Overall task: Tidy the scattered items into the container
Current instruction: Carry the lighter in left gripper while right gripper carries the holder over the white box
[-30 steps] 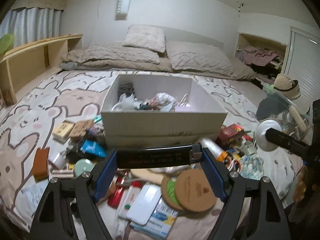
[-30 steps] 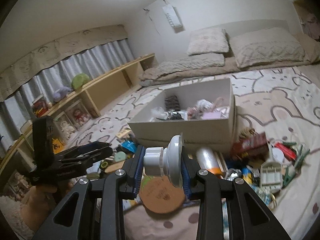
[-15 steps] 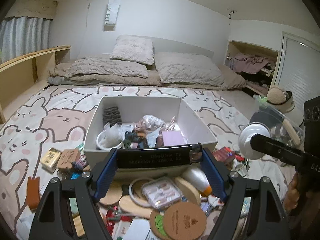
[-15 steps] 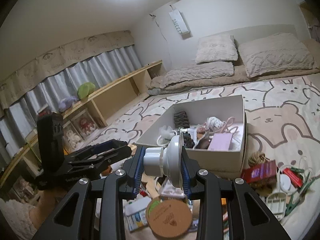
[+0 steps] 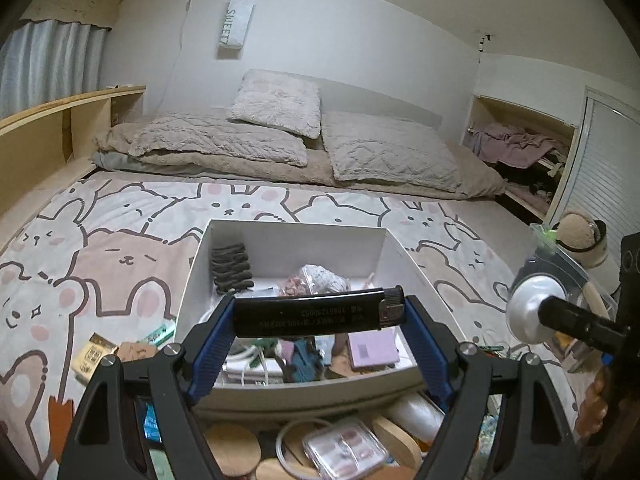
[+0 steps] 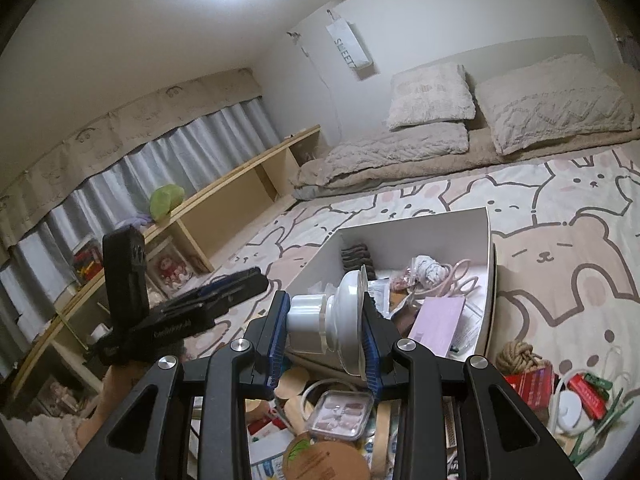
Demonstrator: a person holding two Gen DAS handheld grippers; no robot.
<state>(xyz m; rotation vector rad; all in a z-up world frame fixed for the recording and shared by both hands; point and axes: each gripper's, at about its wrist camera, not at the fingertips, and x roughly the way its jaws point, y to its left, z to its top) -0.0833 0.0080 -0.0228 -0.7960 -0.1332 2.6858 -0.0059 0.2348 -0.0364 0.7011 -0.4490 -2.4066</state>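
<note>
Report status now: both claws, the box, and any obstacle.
Left claw shut on black lighter, over white box. Right claw shut on white suction hook. No obstacle over the box.

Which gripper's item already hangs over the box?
The left gripper: its black lighter sits above the white box; the right gripper's white knob hangs short of it.

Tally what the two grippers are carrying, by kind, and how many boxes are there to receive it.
Lighter: 1, in left gripper
Suction cup: 1, in right gripper
Box: 1
Total: 3
</note>
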